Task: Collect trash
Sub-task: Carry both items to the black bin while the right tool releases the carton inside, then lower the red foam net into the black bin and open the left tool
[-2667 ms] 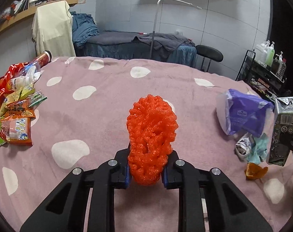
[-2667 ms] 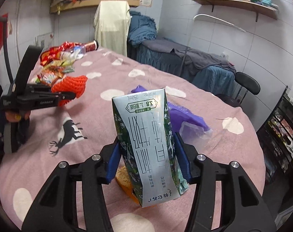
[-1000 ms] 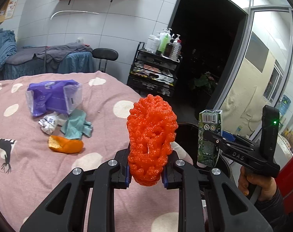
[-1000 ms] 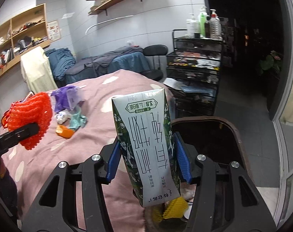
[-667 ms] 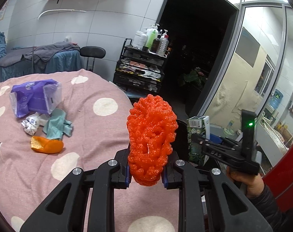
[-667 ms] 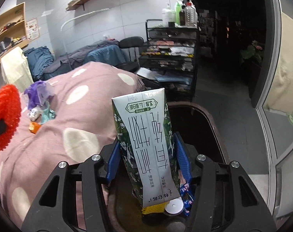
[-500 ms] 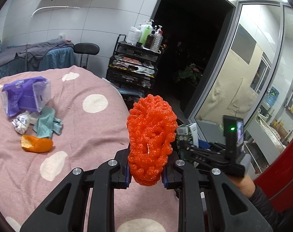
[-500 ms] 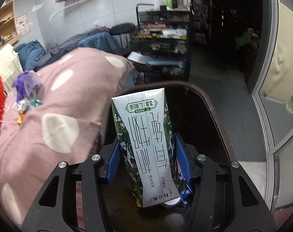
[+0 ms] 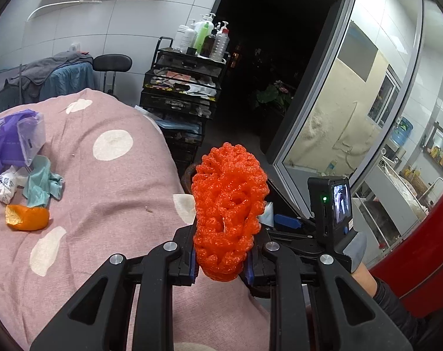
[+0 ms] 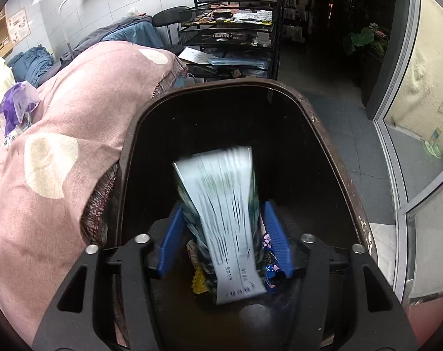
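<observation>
While left fingers (image 9: pixel 221 263) pinch orange mesh (image 9: pixel 228 219), right fingers (image 10: pixel 226 242) just spread off carton (image 10: pixel 224 219).

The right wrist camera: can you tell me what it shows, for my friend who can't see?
A blurred milk carton is dropping out of the right claw, whose blue pads have just opened clear of it, into a dark trash bin that already holds wrappers. Left of the bin is a table under a pink spotted cloth.
</observation>
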